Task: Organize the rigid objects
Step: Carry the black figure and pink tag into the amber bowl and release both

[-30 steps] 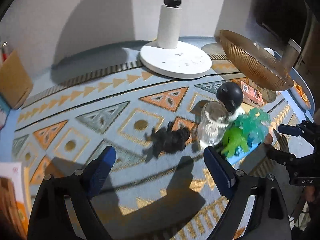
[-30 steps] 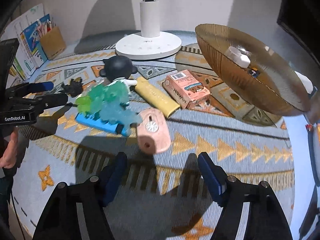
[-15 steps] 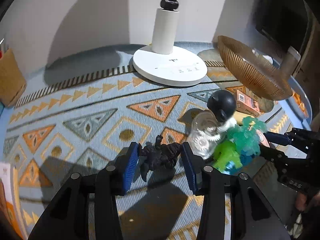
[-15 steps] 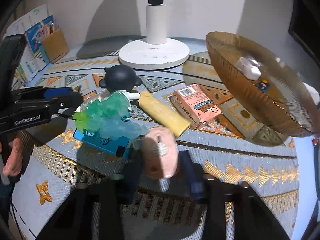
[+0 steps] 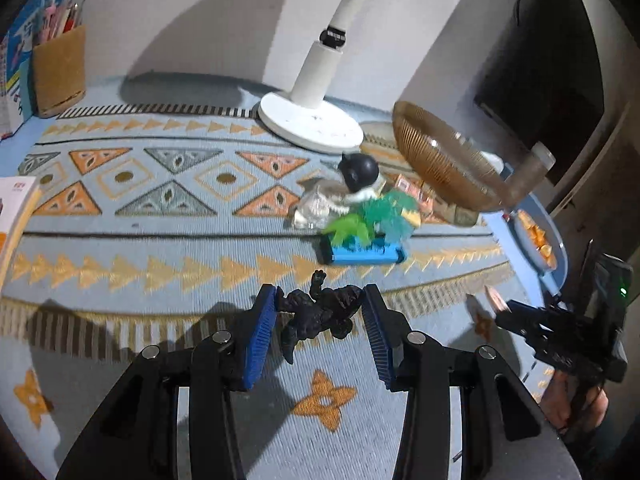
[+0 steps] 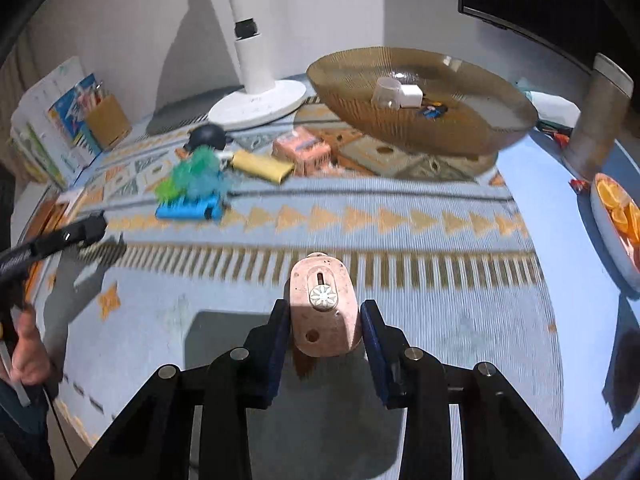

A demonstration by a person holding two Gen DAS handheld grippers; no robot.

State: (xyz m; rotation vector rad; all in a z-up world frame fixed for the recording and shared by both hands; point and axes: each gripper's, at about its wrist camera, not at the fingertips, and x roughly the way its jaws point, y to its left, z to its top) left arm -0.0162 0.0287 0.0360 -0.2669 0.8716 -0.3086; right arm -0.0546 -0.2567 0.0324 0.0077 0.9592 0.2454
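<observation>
Now that your left tool [image 5: 318, 320] clamps the black figure [image 5: 316, 314] and your right tool [image 6: 324, 320] the pink case [image 6: 324, 304], both lifted off the worktop [image 6: 440, 320], the bowl [image 6: 424, 100] at upper right likely comes next.

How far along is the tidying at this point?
Done: a few small items sit in the amber bowl. In hand: the left gripper holds the black figurine, and the right gripper holds the pink box. Left on the mat: green toy on blue base, yellow case, orange carton.
</observation>
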